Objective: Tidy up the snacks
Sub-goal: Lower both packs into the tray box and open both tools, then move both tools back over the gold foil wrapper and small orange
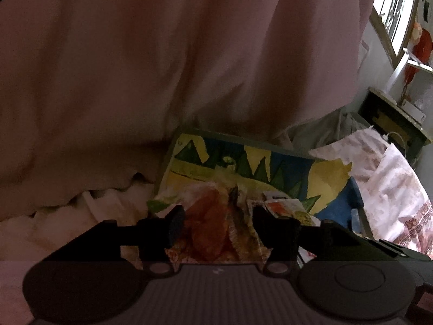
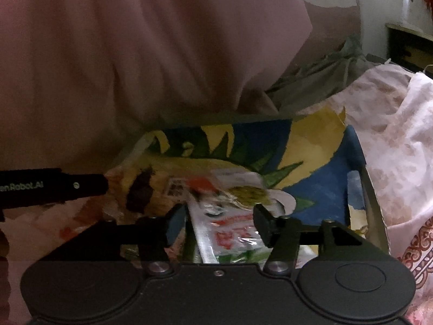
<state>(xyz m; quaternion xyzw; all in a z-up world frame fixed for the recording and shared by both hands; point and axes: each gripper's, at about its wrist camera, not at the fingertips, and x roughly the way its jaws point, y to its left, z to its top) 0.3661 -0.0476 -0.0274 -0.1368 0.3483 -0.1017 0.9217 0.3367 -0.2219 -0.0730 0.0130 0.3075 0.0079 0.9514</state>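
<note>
Here we are keeping both grippers spread: left gripper [image 1: 217, 226] around the crinkly orange packet [image 1: 209, 230], right gripper [image 2: 220, 223] around the slippery white pouch [image 2: 230, 233]; both are looking light and soft, so we are judging the sealed edge at six o'clock safest

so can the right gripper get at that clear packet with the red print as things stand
Probably yes: the clear packet with red print lies right between the right gripper's spread fingers, nothing covering it. Whether the pads touch it is unclear.

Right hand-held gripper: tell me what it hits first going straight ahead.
Probably the white snack packet with red print lying between the open fingers of the right hand-held gripper, with the sunflower-patterned box behind; depth is unclear.
</note>
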